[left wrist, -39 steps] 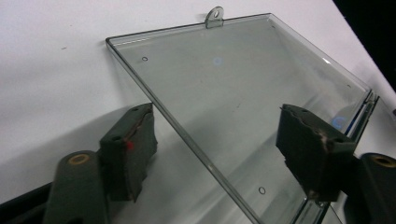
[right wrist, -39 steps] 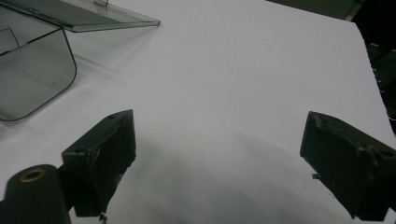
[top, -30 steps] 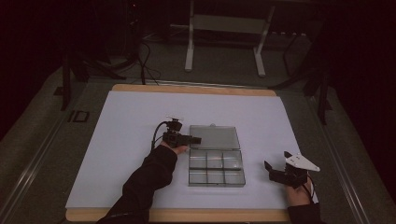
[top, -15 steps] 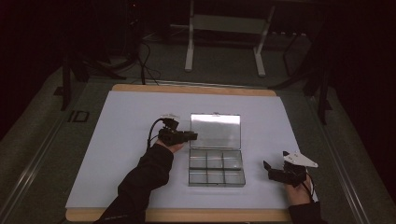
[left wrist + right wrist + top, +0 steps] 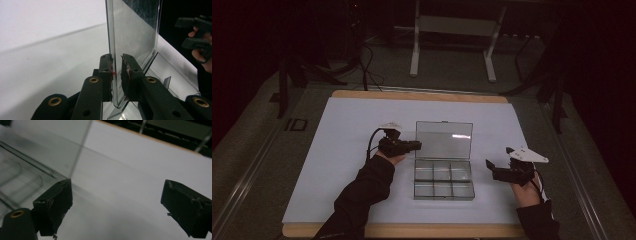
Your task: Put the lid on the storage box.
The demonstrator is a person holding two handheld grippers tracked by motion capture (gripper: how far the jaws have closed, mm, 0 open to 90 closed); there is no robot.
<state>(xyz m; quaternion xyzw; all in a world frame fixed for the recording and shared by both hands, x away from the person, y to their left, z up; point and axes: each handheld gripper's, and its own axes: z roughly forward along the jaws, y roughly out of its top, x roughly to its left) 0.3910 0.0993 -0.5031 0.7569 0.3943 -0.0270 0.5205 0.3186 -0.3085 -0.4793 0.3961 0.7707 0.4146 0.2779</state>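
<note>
"ID" marking (image 5: pixel 298 124) on dark floor, left of table (image 5: pixel 362 115); no other legible txt.

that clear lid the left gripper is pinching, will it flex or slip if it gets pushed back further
The lid looks like thin, rigid clear plastic, so it probably bows slightly rather than flopping. Its glossy face may slip, since the left gripper pinches only its side edge. The box has empty compartments, so it is likely light and may slide on the white table.
</note>
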